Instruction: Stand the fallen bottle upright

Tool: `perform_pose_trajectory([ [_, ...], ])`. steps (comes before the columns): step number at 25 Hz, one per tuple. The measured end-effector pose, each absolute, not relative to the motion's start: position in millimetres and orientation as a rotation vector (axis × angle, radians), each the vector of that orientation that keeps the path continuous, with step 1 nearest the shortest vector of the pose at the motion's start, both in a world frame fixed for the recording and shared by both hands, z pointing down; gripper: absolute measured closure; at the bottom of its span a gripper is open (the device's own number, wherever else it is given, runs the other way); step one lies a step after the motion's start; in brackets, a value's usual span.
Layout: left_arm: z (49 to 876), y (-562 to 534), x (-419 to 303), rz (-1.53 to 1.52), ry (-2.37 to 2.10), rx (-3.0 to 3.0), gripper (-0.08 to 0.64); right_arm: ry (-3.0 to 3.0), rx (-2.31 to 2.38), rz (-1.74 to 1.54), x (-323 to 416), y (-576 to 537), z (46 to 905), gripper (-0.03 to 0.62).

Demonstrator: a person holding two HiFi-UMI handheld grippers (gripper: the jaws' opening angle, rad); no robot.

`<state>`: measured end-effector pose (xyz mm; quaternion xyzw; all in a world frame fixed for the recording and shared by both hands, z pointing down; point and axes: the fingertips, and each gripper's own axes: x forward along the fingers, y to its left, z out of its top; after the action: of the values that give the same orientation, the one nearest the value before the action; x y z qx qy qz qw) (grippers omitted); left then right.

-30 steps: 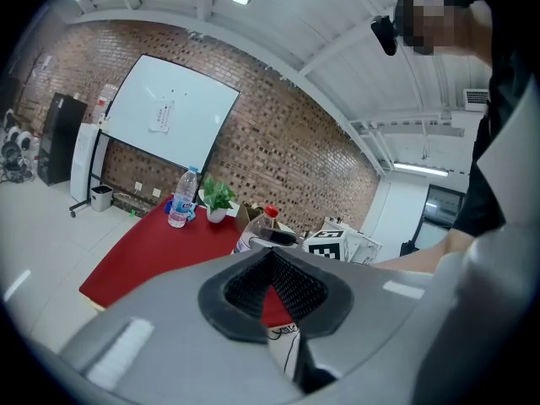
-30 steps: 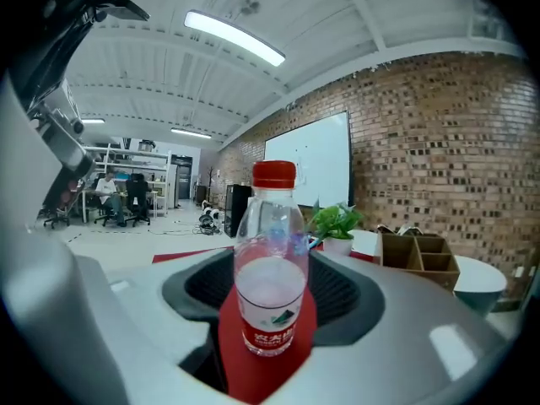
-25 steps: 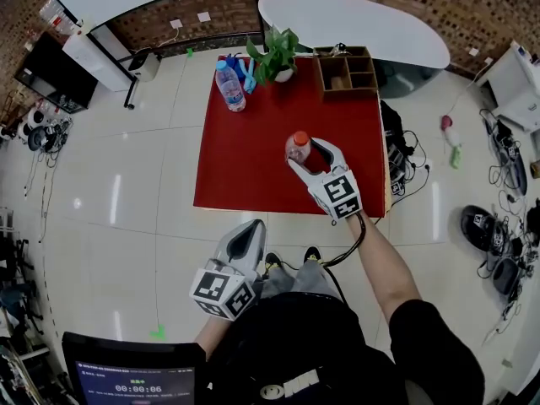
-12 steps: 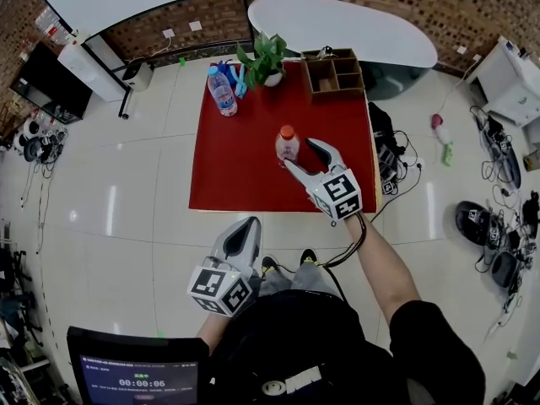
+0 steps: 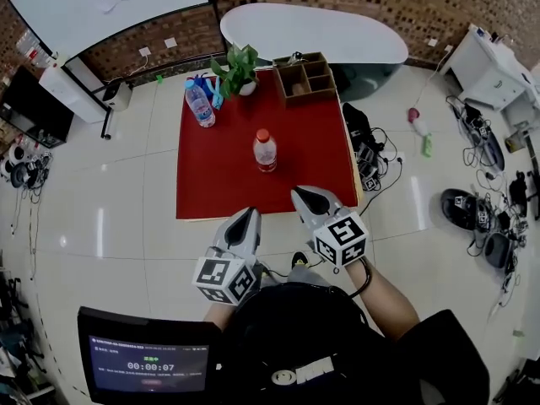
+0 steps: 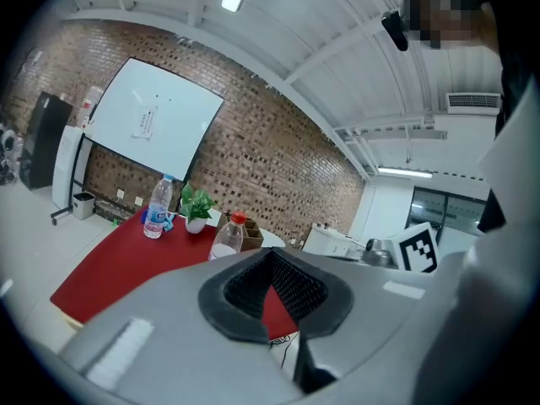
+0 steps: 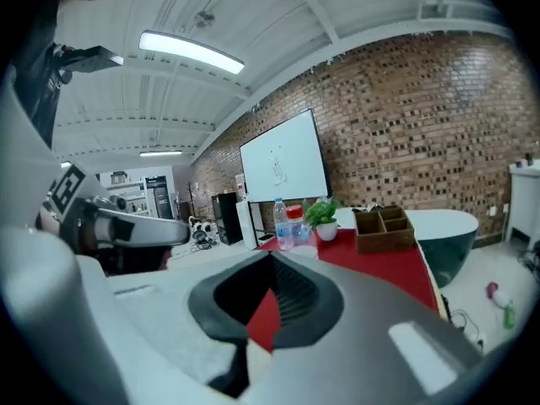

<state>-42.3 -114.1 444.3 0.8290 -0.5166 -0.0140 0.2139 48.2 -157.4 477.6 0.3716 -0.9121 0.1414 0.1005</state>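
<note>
The red-capped bottle (image 5: 265,150) stands upright by itself in the middle of the red table (image 5: 215,184); it also shows in the left gripper view (image 6: 228,236) and the right gripper view (image 7: 297,224). My right gripper (image 5: 297,194) hovers at the table's front edge, well short of the bottle, shut with nothing in it (image 7: 270,264). My left gripper (image 5: 251,214) hangs beside it just off the table's front edge, its jaws together and empty (image 6: 272,256).
A blue-labelled water bottle (image 5: 199,104) stands at the table's back left, next to a potted plant (image 5: 236,64). A wooden compartment box (image 5: 304,76) sits at the back right. Cables and gear lie on the floor to the right (image 5: 371,163). A monitor (image 5: 143,361) is at the lower left.
My right gripper let go of the bottle, drew back toward me and shut. The bottle stays standing alone. My left gripper moved slightly forward.
</note>
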Motion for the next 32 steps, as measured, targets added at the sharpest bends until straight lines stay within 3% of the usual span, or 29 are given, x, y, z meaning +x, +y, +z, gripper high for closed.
perform_pose_trajectory([
  [5, 445, -114, -23, -0.016, -1.384, 2.328, 0.554, -2.690, 1.086, 0.597, 56, -121, 492, 0.588],
  [32, 435, -116, -29, -0.036, -1.371, 2.357, 0.554, -2.735, 1.019, 0.490, 31, -122, 473, 0.588],
])
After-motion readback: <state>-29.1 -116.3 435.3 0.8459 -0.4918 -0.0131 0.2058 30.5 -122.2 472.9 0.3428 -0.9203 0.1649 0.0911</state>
